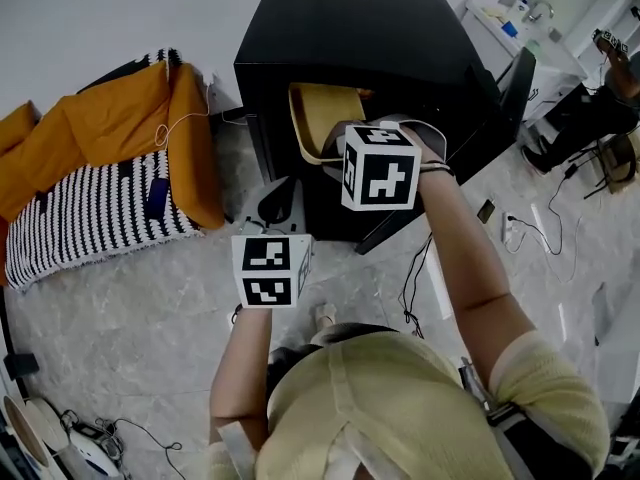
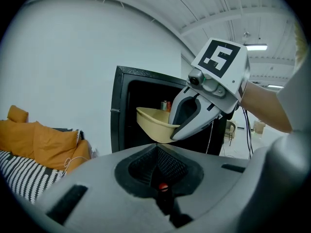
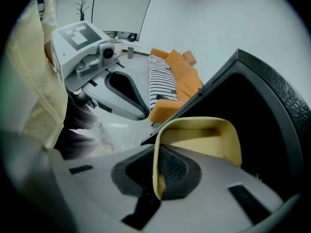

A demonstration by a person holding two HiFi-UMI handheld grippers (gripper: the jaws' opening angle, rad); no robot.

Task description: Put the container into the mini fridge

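R tool (image 3: 156, 174) is clenched on the rim of the yellow container (image 3: 199, 140); the thin wall sits edge-on between its pads. The container is held tilted, open side facing sideways, at the mouth of the black mini fridge (image 1: 350, 28). From the head view it looks partly inside the opening, but how far in is hard to judge against the dark interior. The fridge door (image 1: 480, 118) hangs open to the person's right, and the R forearm reaches in beside it.

L tool (image 2: 158, 171) is closed w/ nothing between its pads. It is held lower and nearer the body than the R tool, apart from the container and pointing toward the fridge front.

The fridge stands on a pale marbled floor (image 1: 130, 318). Left of it are orange cushions (image 1: 100, 118) w/ a black-and-white striped blanket (image 1: 90, 218) in front.
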